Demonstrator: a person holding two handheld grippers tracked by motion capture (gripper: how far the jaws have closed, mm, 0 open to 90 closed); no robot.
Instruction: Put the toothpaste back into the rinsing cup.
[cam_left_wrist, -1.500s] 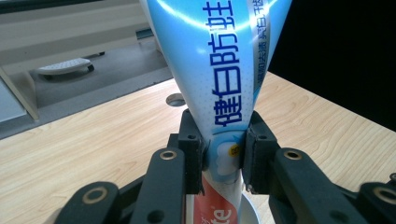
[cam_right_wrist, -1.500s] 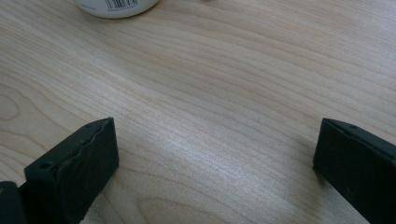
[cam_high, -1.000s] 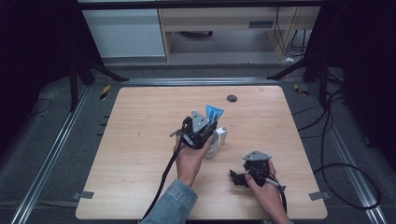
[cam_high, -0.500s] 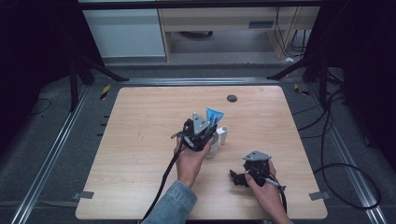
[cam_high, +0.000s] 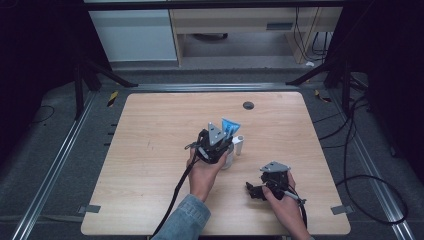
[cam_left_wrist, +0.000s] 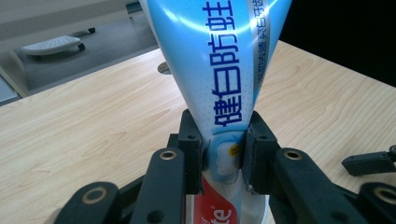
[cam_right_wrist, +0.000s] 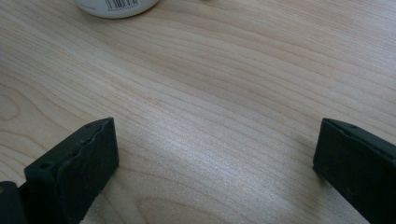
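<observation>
A pale wooden table in a dim, dark-floored room

The light wood table (cam_high: 150, 150) had rounded corners and a small dark round fitting (cam_high: 248, 105) near its far edge. Metal rails (cam_high: 60, 165) ran along both sides on the grey floor (cam_high: 45, 125). Behind stood a white cabinet (cam_high: 132, 35) and a beige shelf unit (cam_high: 250, 25). Black cables (cam_high: 360, 165) trailed at the right, and black stand legs (cam_high: 95, 70) flanked the table.

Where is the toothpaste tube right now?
The toothpaste tube is clamped between the left gripper jaws; in the high view it is near the table's middle, beside a small white cap.
</observation>
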